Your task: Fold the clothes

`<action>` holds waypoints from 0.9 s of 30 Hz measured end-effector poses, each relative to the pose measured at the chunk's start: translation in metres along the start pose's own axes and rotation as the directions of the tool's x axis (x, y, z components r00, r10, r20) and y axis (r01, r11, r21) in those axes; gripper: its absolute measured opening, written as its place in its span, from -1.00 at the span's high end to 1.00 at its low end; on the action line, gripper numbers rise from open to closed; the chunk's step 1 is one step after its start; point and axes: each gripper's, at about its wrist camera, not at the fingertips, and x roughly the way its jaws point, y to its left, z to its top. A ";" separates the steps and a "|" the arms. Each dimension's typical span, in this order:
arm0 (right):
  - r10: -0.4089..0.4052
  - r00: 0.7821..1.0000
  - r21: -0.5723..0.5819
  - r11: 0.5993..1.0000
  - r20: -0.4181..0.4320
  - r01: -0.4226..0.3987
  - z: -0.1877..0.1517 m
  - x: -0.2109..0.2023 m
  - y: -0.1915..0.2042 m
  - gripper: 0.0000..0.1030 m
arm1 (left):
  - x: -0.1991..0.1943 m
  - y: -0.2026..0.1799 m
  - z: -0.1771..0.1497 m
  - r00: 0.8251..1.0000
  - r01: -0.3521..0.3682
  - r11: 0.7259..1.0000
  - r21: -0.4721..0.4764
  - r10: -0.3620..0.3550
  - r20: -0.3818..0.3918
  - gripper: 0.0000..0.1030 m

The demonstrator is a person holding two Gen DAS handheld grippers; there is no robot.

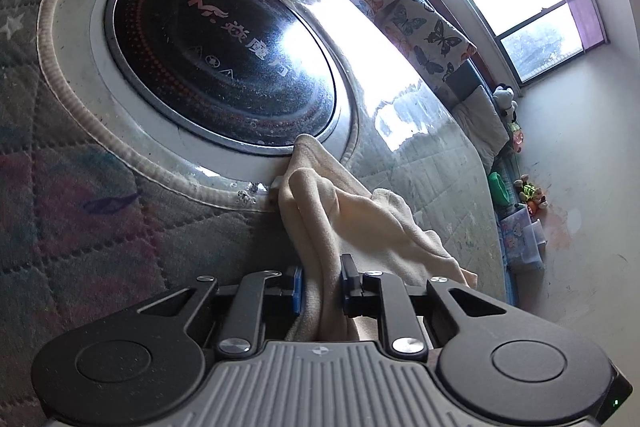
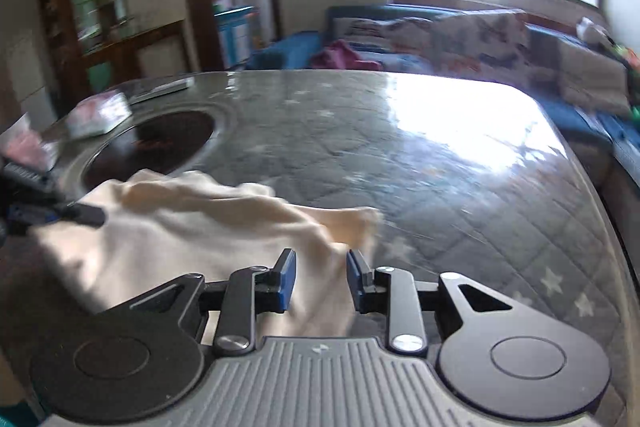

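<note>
**Soft cream garment held between two claws**

Tabletop [image 2: 460, 163] first: a quilted, star-printed cover under glossy sheeting, with a round black induction cooktop [image 1: 220, 55] set into it. Just beside the cooktop's rim lies the cream garment [image 1: 360, 223], bunched and creased, one end draped toward the tabletop's edge. It looks light, limp and fleecy, so it should sag wherever unsupported and will probably slide easily on the sheeting; edges or corners are likely the best places to grip. Left claw [image 1: 322, 285] is narrowed onto a thick fold of it. Right claw [image 2: 321, 279] has cloth between its blue pads, but motion blur hides whether they pinch it.
</note>
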 end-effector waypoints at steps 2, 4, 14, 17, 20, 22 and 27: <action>-0.004 1.000 0.038 0.999 -0.006 0.004 -0.002 0.004 -0.010 0.43 | 0.000 -0.001 0.000 1.000 -0.006 1.000 0.007 0.006 0.000 0.62; 0.002 1.000 0.078 0.997 -0.013 -0.001 -0.004 0.009 -0.019 0.39 | -0.001 -0.001 0.000 1.000 -0.009 1.000 0.009 0.009 0.000 0.62; 0.065 0.998 0.171 0.983 -0.004 -0.063 -0.010 0.015 -0.031 0.38 | 0.001 -0.009 0.001 0.999 -0.033 0.999 0.040 0.033 0.005 0.62; 0.077 0.997 0.170 0.983 -0.006 -0.075 -0.009 0.014 -0.029 0.43 | 0.001 -0.010 0.000 0.999 -0.037 0.998 0.044 0.037 0.007 0.62; 0.081 0.997 0.173 0.982 -0.006 -0.079 -0.009 0.013 -0.029 0.63 | 0.000 -0.011 0.000 0.999 -0.042 0.998 0.050 0.042 0.008 0.62; 0.077 0.997 0.171 0.982 -0.005 -0.075 -0.008 0.012 -0.028 0.65 | 0.000 -0.012 0.000 0.999 -0.045 0.997 0.056 0.045 0.010 0.62; 0.093 0.996 0.192 0.977 0.004 -0.092 -0.009 0.008 -0.031 0.55 | 0.001 -0.013 0.001 0.999 -0.051 0.997 0.062 0.050 0.010 0.62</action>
